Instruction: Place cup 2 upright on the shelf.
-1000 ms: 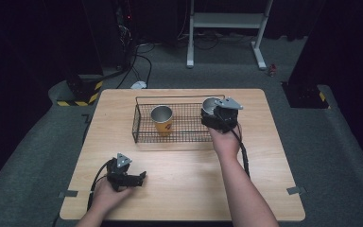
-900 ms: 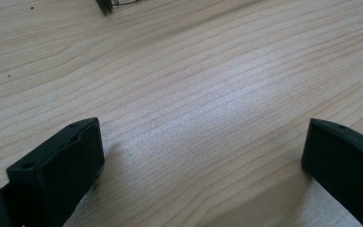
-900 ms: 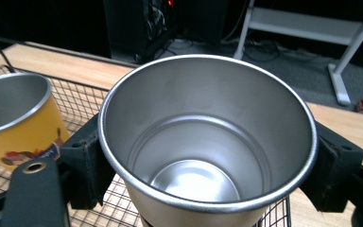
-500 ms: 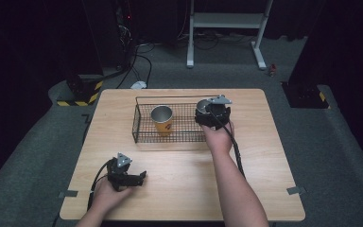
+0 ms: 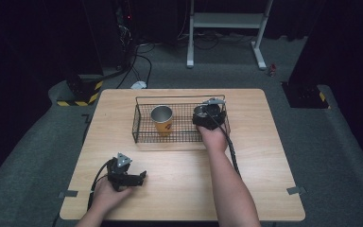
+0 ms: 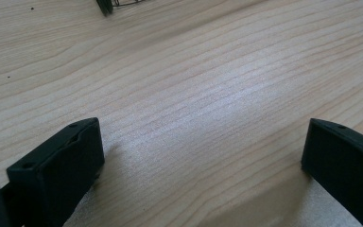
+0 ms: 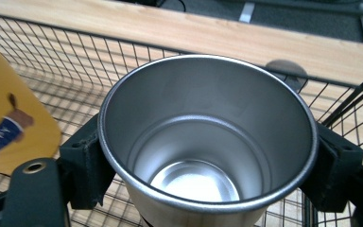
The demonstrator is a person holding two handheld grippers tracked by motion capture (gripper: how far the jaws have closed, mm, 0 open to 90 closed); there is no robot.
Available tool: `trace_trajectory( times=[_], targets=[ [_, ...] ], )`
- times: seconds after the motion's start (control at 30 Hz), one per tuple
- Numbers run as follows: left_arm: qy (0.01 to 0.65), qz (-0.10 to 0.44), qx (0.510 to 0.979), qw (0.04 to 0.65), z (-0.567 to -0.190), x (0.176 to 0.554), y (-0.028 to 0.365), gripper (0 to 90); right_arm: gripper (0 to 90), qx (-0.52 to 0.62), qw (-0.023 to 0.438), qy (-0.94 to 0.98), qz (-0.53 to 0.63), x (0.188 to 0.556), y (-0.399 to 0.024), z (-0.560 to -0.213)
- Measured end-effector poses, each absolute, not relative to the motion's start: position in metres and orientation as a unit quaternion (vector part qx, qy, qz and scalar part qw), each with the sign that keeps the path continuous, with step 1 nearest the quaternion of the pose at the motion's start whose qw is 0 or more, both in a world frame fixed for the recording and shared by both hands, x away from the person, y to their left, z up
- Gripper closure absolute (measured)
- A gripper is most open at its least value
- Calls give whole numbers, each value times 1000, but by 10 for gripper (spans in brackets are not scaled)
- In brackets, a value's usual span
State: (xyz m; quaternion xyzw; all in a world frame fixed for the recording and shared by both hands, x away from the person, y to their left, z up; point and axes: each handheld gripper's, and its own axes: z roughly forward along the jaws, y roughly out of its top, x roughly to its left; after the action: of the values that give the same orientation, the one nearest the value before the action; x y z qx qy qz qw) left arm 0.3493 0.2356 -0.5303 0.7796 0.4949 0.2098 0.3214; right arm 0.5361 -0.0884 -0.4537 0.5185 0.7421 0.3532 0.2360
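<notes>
The right gripper has its jaws clamped on a steel cup inside the wire basket's right end, beside the yellow cup, apparently to set it there, while the left gripper rests jaws apart on the counter.

Dark room, grey carpet. A white stand at twelve o'clock, cables at eleven, hazard-striped block at ten.

Black tools (grey three-cornered plates atop), trailing black cables.
</notes>
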Motion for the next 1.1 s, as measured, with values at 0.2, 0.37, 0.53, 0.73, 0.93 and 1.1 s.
trace_trajectory(
  times=[0.2,0.37,0.53,0.73,0.93,1.1],
  targets=[
    [494,210,780,320,-530,349,236,2,184,519,225,754,334,538,-85,-461],
    [494,210,781,320,-530,349,236,2,184,527,212,753,333,542,-87,-464],
    [494,210,780,320,-530,349,236,2,183,523,216,756,329,543,-87,-466],
    [494,210,780,320,-530,349,236,2,181,510,223,769,316,541,-85,-466],
    [494,210,780,320,-530,349,236,2,176,512,215,772,308,538,-84,-465],
    [494,210,780,320,-530,349,236,2,173,505,213,779,304,537,-85,-465]
  ],
)
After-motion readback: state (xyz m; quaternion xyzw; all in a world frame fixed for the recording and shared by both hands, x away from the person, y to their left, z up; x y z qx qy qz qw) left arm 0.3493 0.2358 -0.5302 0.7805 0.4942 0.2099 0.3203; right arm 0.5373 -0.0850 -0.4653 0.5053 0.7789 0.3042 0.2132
